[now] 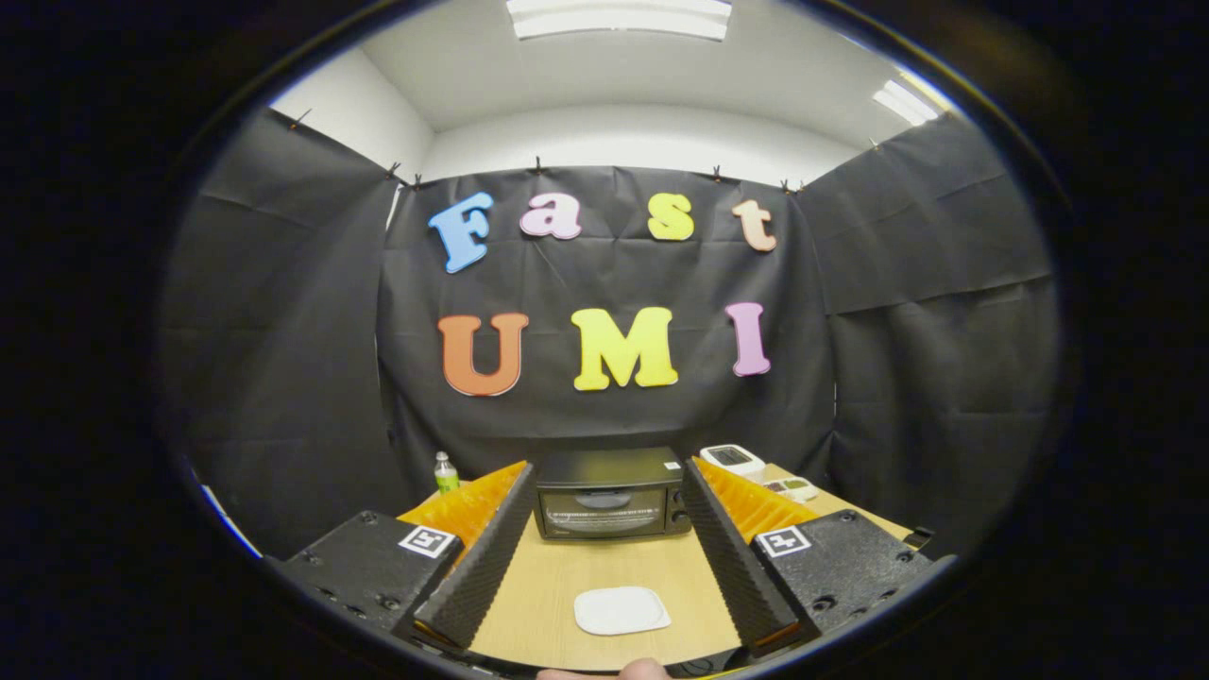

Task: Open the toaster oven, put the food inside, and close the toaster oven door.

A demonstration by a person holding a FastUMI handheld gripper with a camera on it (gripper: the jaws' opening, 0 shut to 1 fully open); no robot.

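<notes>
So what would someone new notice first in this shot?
The black toaster oven stands out, sitting door shut at the far end of the wooden table, framed between the two fingers of the open tongs. Nearer, between the fingers, a white plate lies flat on the table. A green bottle stands left of the oven, and a white device sits to its right.

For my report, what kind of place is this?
Likely a recording booth, not a kitchen: black cloth walls, a wooden table with a toaster oven, door shut, beyond the open tongs.
</notes>
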